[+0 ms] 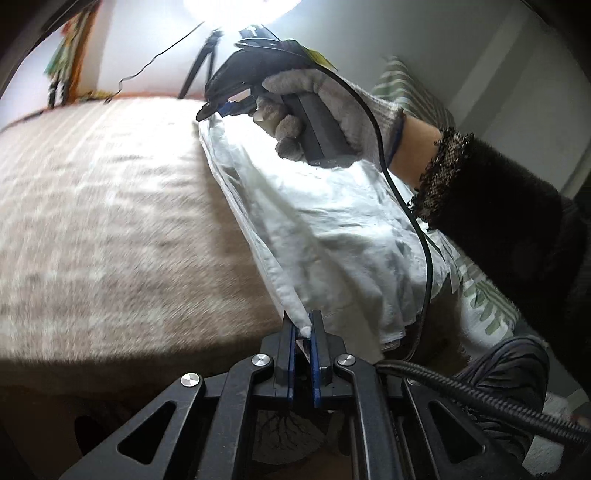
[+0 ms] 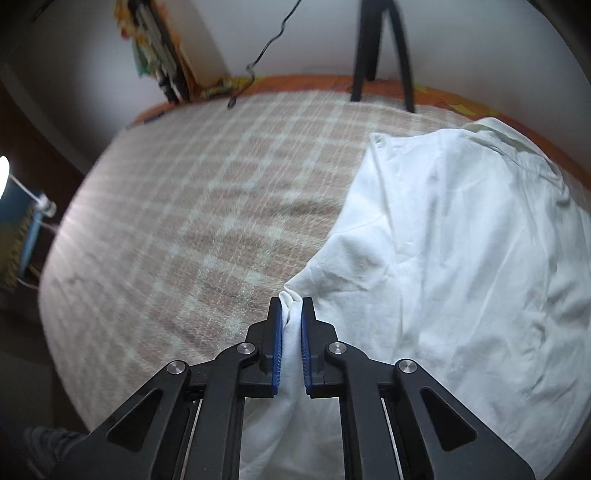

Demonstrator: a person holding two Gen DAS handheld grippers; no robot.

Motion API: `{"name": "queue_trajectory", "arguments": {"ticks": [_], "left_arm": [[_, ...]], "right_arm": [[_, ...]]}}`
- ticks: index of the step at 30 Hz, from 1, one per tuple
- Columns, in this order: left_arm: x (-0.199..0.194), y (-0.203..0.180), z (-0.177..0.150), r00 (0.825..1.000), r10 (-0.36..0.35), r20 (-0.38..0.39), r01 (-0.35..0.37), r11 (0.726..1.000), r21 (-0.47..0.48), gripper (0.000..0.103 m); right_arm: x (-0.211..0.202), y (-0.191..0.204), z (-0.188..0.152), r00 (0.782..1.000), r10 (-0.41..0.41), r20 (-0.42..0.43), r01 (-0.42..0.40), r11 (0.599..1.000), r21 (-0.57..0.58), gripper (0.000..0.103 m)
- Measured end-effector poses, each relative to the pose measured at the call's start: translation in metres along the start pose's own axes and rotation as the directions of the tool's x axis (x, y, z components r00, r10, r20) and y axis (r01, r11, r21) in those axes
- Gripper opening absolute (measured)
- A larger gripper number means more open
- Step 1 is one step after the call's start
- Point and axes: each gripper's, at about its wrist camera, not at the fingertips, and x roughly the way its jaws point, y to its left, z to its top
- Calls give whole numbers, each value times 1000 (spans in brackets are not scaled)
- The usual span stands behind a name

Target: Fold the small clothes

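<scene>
White cotton, one garment (image 2: 461, 258), was pinched at its edge by two closed grippers, left (image 1: 303, 326) and right (image 2: 291, 314), beside open checked blanket (image 2: 184, 221).

A bed (image 2: 192, 206) fills most of both views, spread with a beige blanket checked in pale lines, and an orange sheet (image 2: 303, 82) shows along its far edge. On that far side stand the dark legs of a tripod (image 2: 364, 51), with a thin black cable (image 2: 266, 44) hanging down the white wall to the left of it and a colourful hanging (image 2: 155, 48) further left in the corner. In the left wrist view a green-and-white striped cloth (image 1: 410, 92) lies at the right, and a bright lamp (image 1: 236, 7) glares at the top.
</scene>
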Motion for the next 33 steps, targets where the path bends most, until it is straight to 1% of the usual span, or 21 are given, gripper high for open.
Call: {"name": "queue_trajectory", "arguments": {"ticks": [2,5,8,11,13,16,22,24,26,28,30,31,32,33], "left_arm": [[6,-11,3,1000,0,-8,0,1000,28,3],[13,-25,6,1000,1,-27,0,998,63,3],[24,-38,9,999,-1,-51,6,995,98,3],[34,-53,12,997,6,-71,4,990,144,3],[42,-62,14,996,12,-84,2,985,170,3],[53,-68,14,995,10,-104,10,983,184,3],[69,-81,11,990,1,-143,28,978,206,3],[74,-87,7,987,1,-164,37,972,232,3],[77,-90,4,984,4,-180,42,967,252,4],[76,-90,1,982,2,-189,47,966,255,9],[67,-85,1,983,-1,-181,47,967,249,17],[62,-82,0,984,1,-176,44,968,247,18],[58,-80,-1,985,4,-173,39,968,247,23],[52,-76,-3,986,13,-168,30,968,248,24]], "right_arm": [[-21,-23,-4,998,38,49,-41,998,52,7],[-45,-50,-11,994,52,100,-62,993,97,7],[-59,-78,-19,988,68,141,-88,986,138,7],[-64,-103,-31,983,71,169,-102,977,187,7],[-63,-120,-39,977,90,191,-134,964,230,7],[-61,-142,-48,970,116,215,-174,946,275,7],[-51,-159,-53,978,78,195,-139,936,324,6],[-53,-168,-57,980,64,187,-126,931,343,6],[-51,-168,-59,984,51,172,-107,936,335,6],[-49,-167,-61,987,38,157,-88,940,329,6],[-49,-169,-62,990,15,142,-63,937,344,7],[-51,-171,-63,990,-3,138,-46,935,353,9],[-55,-174,-65,990,-13,140,-38,935,354,11],[-60,-174,-66,989,-33,143,-19,936,351,13]]}}
